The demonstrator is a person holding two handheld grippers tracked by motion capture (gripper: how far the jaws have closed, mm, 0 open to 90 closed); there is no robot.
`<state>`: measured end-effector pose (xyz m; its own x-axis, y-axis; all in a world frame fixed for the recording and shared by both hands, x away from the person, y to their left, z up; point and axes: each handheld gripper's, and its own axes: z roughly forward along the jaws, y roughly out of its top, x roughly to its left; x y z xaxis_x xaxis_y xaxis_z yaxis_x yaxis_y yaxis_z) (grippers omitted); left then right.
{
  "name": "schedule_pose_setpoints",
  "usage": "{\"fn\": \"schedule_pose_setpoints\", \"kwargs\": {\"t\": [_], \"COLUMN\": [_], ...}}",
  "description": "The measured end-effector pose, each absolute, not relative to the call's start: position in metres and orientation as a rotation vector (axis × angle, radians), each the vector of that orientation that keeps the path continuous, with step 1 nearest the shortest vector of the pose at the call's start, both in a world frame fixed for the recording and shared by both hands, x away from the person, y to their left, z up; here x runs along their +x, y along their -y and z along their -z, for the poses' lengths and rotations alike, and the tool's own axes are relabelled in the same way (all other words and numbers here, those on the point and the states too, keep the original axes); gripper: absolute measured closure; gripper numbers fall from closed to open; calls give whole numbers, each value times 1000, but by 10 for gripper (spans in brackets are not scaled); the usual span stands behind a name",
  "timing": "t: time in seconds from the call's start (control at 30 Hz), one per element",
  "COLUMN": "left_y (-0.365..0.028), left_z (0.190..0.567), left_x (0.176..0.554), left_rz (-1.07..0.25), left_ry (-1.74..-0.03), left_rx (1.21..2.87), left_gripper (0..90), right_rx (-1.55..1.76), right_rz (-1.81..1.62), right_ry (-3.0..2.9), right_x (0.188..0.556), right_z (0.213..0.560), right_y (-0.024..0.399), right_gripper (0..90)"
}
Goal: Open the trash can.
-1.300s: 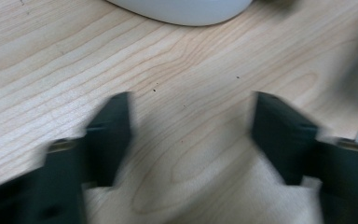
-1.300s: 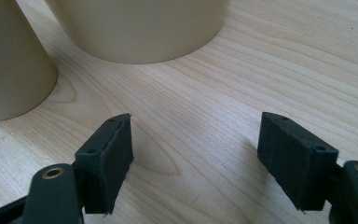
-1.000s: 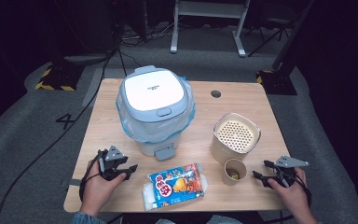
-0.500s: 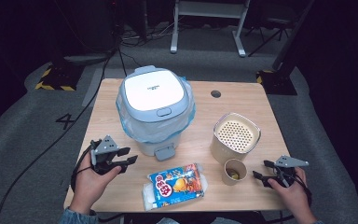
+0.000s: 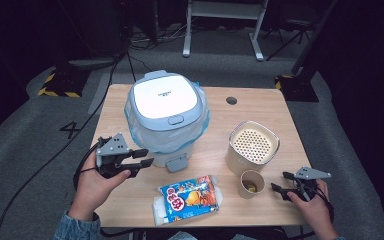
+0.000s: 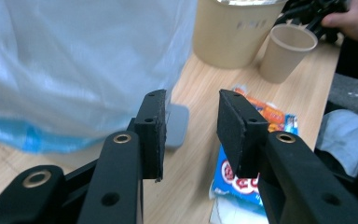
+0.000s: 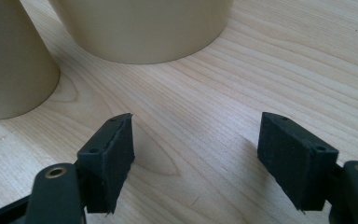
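The left tool (image 5: 142, 157), jaws narrowly apart and empty, points at the blue-white plastic-wrapped bin (image 5: 166, 118) just beside it. The right tool (image 5: 280, 183), spread wide, rests near the small tan paper cup (image 5: 251, 183) on the wooden tabletop (image 5: 260, 105).

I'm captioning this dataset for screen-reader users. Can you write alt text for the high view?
A person at a wooden table holds the left gripper, open, beside a plastic-wrapped white rice cooker, and the right gripper, open, near a paper cup. A beige canister with a perforated lid stands behind the cup, and a colourful snack bag lies at the near edge.
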<state>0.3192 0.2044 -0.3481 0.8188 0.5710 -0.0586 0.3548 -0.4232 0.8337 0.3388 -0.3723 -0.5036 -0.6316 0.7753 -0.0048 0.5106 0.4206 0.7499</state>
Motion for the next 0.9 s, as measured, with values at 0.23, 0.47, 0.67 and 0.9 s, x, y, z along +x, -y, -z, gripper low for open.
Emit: {"fn": "schedule_pose_setpoints", "kwargs": {"t": [0.23,0.47,0.67,0.9], "left_y": [-203,-203,-199,-189], "left_z": [334,324,311,295], "left_x": [323,328,335,348], "left_rz": [-239,-212,-201,-237], "left_ry": [-616,-583,-544,-529], "left_rx": [1991,1884,1846,1814], "left_gripper": [651,728,859,898], "right_rx": [1103,1102,1103,1103], "right_rz": [-1048,-1047,-1048,-1048], "right_ry": [-2329,-2327,-2327,-2327], "right_x": [339,338,338,338], "right_z": [504,504,504,504], "right_y": [372,372,372,372], "right_gripper": [273,277,277,277]}}
